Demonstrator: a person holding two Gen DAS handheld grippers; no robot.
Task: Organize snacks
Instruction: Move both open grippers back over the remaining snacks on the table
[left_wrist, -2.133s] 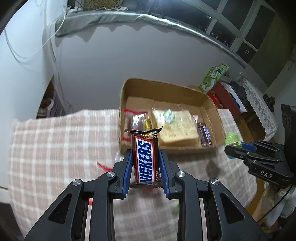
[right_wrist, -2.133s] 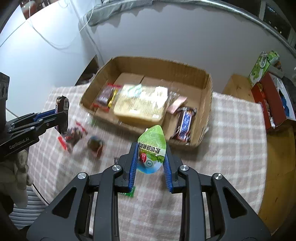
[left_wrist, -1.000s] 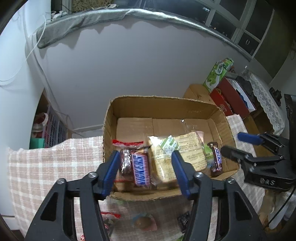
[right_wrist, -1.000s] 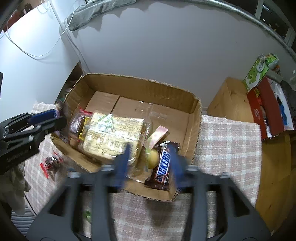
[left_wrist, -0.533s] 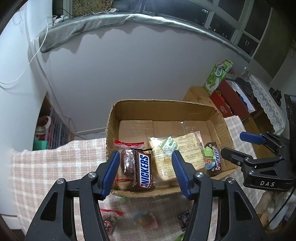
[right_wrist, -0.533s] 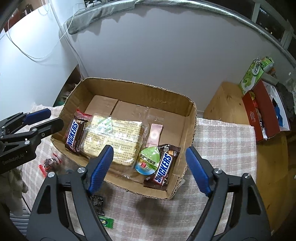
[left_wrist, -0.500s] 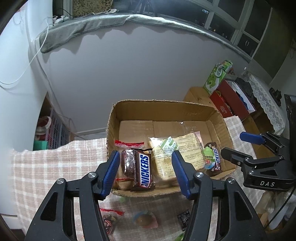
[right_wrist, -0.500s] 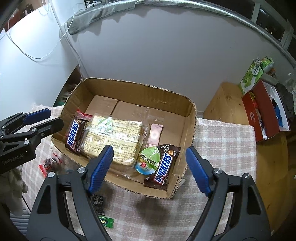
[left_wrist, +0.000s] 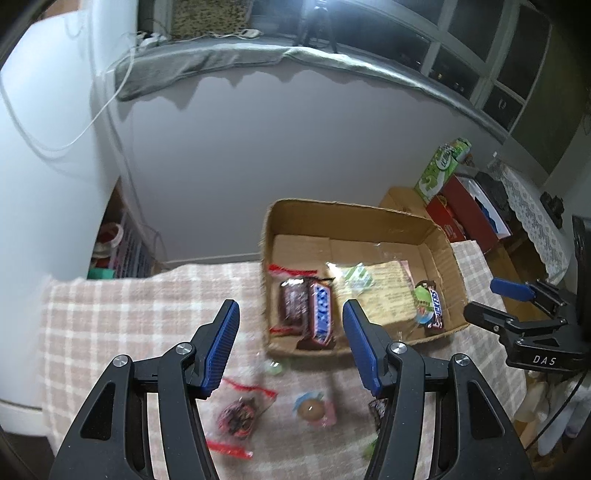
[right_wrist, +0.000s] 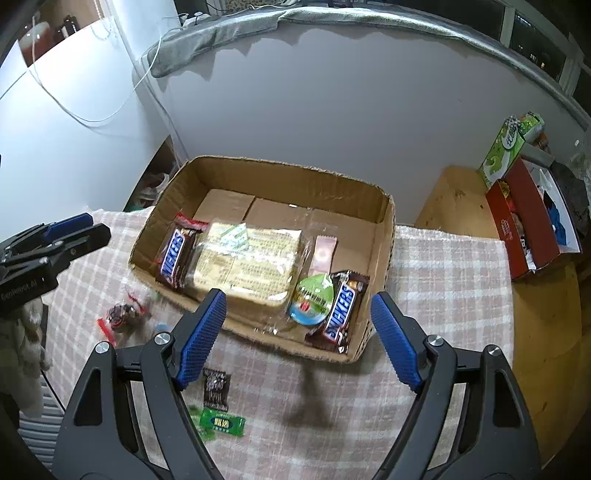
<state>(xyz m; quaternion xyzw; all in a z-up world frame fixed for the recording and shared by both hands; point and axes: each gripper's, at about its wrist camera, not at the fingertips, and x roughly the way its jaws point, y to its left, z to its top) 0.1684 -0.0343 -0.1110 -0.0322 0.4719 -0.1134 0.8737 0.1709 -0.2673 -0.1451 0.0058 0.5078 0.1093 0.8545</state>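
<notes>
A cardboard box stands on the checked tablecloth. Inside lie a Snickers bar at the left, a large biscuit pack, a green jelly cup and a second Snickers bar at the right. My left gripper is open and empty, held above the cloth left of the box front. My right gripper is open and empty above the box's front edge. Loose snacks lie on the cloth: a red-wrapped sweet, a round pink-wrapped chocolate, a dark packet and a green packet.
A white wall rises behind the table. A wooden side table with a red box and a green carton stands at the right. The cloth's left edge drops off near a basket.
Both grippers let go of their snacks into the box about a second ago. Since half a second ago both have pulled back from the box; the left has shifted left.
</notes>
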